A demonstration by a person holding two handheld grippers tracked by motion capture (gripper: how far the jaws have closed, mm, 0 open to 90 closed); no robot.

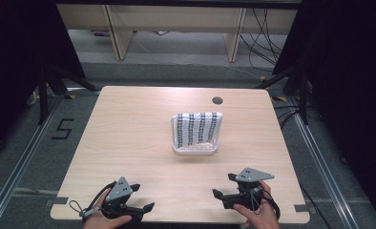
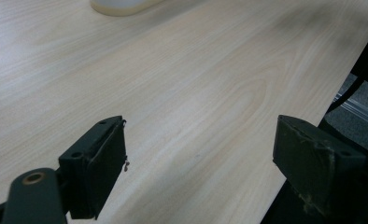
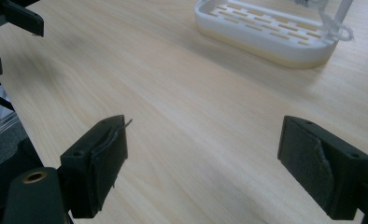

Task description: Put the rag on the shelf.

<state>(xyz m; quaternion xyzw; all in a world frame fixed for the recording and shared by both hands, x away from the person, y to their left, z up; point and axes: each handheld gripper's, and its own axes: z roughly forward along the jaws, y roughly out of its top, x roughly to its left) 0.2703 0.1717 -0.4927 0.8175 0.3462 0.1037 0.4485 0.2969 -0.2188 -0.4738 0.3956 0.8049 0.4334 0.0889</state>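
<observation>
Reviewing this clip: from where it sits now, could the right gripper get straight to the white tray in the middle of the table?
Probably yes. The right gripper is open at the near edge, and bare table lies between it and the tray. The cloth sits in the tray's far part, leaving its near rim free.

— What are you holding there?

— My left tongs (image 1: 143, 198) and right tongs (image 1: 223, 185): black two-jaw tools, each topped with a grey three-cornered plate studded with dark screws.

— And the jaws?

— Blocky black pads, worn and frayed at the edges, brass-ringed pivot holes. A cable loops off each.
</observation>
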